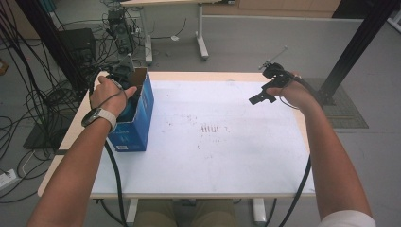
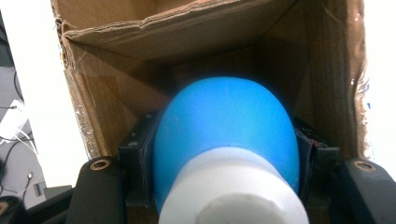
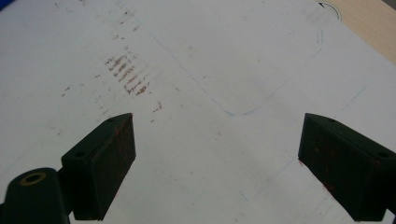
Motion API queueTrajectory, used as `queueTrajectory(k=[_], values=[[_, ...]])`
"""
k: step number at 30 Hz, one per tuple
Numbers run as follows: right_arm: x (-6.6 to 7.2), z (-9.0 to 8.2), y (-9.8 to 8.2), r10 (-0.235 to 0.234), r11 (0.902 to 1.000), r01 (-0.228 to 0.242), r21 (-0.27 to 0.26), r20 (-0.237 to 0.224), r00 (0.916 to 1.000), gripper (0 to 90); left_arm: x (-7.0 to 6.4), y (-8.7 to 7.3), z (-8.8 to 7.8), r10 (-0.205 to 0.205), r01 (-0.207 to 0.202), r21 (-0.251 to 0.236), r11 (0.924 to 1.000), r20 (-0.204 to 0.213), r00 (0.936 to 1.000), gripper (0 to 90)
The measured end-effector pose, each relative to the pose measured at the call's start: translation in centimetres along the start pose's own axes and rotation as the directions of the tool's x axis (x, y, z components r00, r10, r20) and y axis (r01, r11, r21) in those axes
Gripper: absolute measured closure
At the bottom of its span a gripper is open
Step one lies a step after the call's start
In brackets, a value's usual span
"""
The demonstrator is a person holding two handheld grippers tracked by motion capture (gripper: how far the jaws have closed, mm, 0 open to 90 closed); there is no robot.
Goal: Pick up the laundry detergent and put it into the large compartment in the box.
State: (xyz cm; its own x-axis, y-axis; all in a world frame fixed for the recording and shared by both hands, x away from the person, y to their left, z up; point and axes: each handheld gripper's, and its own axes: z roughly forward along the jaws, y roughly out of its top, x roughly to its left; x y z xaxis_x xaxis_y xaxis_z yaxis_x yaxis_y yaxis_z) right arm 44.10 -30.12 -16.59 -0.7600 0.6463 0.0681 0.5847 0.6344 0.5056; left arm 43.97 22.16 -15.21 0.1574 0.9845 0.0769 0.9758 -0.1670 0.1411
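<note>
A cardboard box (image 1: 142,120) with blue outer sides stands at the table's left edge, its top open. My left gripper (image 1: 126,97) reaches down into it. In the left gripper view its two black jaws press on either side of a rounded blue object (image 2: 224,126) with a white cylindrical end (image 2: 233,186) nearest the camera, and the box's brown inner walls (image 2: 196,32) surround it. My right gripper (image 1: 261,96) hovers over the table's far right side. Its jaws (image 3: 217,163) stand wide open above the bare white sheet, with nothing between them.
A white sheet (image 1: 213,156) covers the table, with brown smudges (image 1: 209,128) near its middle and faint blue pen lines (image 3: 261,100). Cables and equipment (image 1: 118,33) crowd the floor at far left. A black post (image 1: 359,47) rises at far right.
</note>
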Motion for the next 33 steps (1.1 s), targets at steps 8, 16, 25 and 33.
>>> queueTrajectory(k=[8,16,25,33], values=[[0.15,-0.08,0.1,0.0,1.0,0.0,-0.001,0.001,1.0,11.0,0.22,-0.12,-0.02,-0.002,0.002,0.0,1.0,0.006,1.0,37.2],[0.22,-0.14,0.1,0.0,1.0,0.0,-0.003,0.002,1.0,10.9,0.1,-0.13,0.0,-0.001,0.001,-0.002,1.0,0.003,1.0,37.2],[0.11,-0.11,0.09,0.0,1.0,0.0,-0.003,-0.001,1.0,10.9,0.08,-0.13,0.02,-0.003,0.003,-0.003,1.0,0.002,1.0,37.1],[0.1,0.0,0.14,-0.002,1.0,0.002,-0.002,-0.002,1.0,10.9,0.06,-0.14,0.02,-0.002,0.002,-0.004,1.0,0.002,1.0,37.2]])
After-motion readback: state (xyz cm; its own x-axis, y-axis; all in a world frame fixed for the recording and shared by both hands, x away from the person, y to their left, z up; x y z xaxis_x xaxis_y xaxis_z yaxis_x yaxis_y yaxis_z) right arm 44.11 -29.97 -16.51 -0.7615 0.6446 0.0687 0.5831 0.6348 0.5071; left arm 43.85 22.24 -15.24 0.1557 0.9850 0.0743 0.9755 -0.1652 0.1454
